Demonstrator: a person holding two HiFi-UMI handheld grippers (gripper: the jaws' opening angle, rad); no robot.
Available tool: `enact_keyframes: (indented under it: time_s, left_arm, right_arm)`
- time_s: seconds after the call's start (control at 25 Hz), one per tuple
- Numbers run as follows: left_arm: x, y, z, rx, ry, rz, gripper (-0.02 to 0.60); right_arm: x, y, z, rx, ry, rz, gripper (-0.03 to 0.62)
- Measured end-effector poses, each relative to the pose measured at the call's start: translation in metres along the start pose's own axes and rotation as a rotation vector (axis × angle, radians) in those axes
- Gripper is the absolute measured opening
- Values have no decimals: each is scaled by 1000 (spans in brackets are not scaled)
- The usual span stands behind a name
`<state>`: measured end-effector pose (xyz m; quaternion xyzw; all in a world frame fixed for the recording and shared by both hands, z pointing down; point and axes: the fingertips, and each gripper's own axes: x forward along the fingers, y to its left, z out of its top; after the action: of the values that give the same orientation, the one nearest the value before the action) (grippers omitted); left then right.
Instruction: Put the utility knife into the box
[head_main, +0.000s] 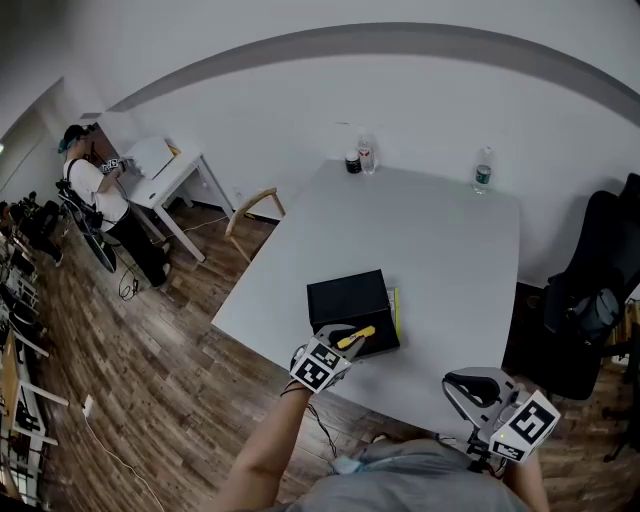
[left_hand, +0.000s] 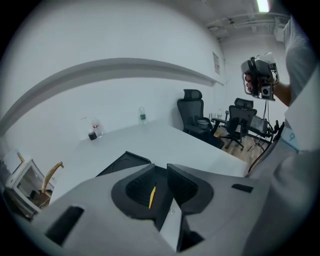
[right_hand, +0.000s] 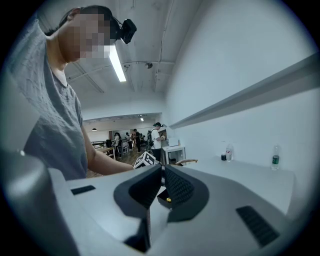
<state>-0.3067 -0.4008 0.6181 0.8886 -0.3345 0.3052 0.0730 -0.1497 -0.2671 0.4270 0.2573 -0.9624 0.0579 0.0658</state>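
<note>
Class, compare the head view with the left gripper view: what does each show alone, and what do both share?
Only the head view: a person standing across the room, and the marker cube on the left gripper. Only the left gripper view: a ceiling light. Both: the white table, the black box, and the yellow utility knife in that gripper's jaws.
</note>
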Motion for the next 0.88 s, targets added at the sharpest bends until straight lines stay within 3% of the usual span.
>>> enact_keyframes:
  time_s: [0.4,0.72,0.8,0.88]
  left_arm:
    - [-39,-21,13,-3,-103,23,20]
    - [-59,-41,16,2,-139,15,17]
    - [-68,-43,23,-32,-181,22,17]
    - [-81,-45,32,-120,-263,21,17]
  right_arm:
    - [3,10,3,-11,-9,17,34]
    - [1,18,3,-13,-10,21,34]
    - [0,18,4,-16,-15,18,34]
    - [0,19,4,-15,-19,17,34]
